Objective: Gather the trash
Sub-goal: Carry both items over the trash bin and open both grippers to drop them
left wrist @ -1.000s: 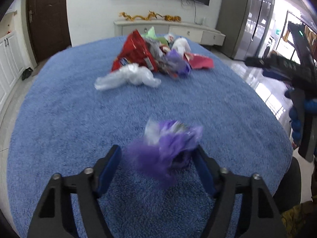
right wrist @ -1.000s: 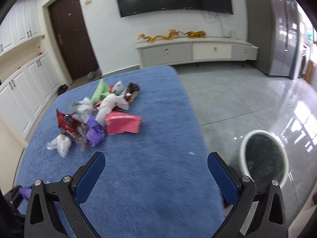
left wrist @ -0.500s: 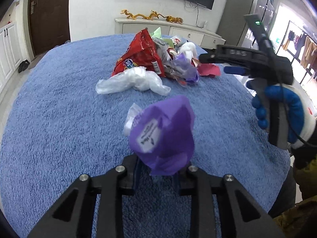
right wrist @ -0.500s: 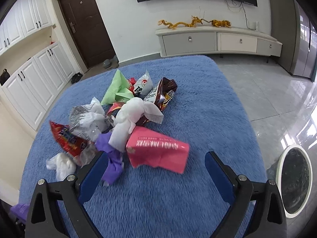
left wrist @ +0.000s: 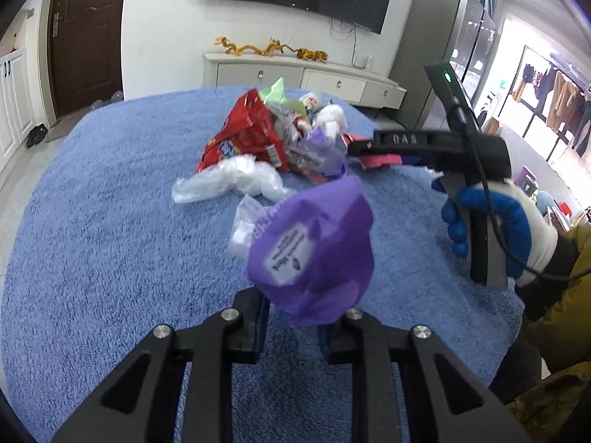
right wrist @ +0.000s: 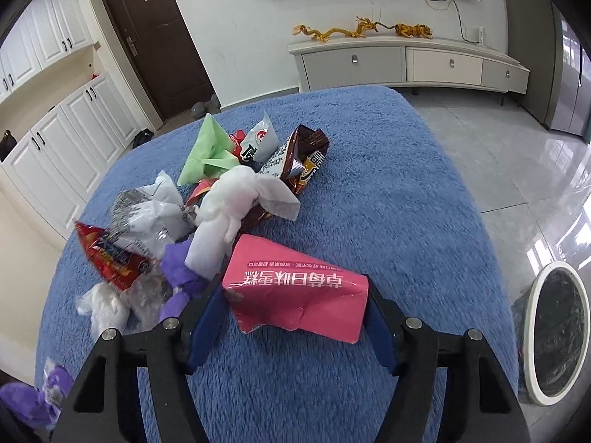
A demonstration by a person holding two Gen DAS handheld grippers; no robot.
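Note:
My left gripper [left wrist: 295, 332] is shut on a crumpled purple wrapper [left wrist: 314, 251] and holds it above the blue table cover [left wrist: 92, 258]. My right gripper [right wrist: 291, 328] straddles a pink packet [right wrist: 295, 295]; its blue pads stand at the packet's two ends, and I cannot tell whether they press it. A heap of trash lies beyond: white tissue [right wrist: 236, 203], green paper [right wrist: 210, 155], brown snack bag [right wrist: 303, 158], red snack bag [left wrist: 247, 140], clear plastic bag [left wrist: 229, 181]. The right gripper also shows in the left wrist view [left wrist: 424, 144], over the heap.
A white-rimmed bin with a black liner [right wrist: 554, 336] stands on the floor right of the table. A TV cabinet [right wrist: 406, 62] lines the far wall. White cupboards [right wrist: 62, 140] and a dark door [right wrist: 159, 37] are at the left.
My left gripper closed on the purple wrapper and lifted it off the cover. My right gripper moved forward to the heap and its fingers came in around the pink packet.

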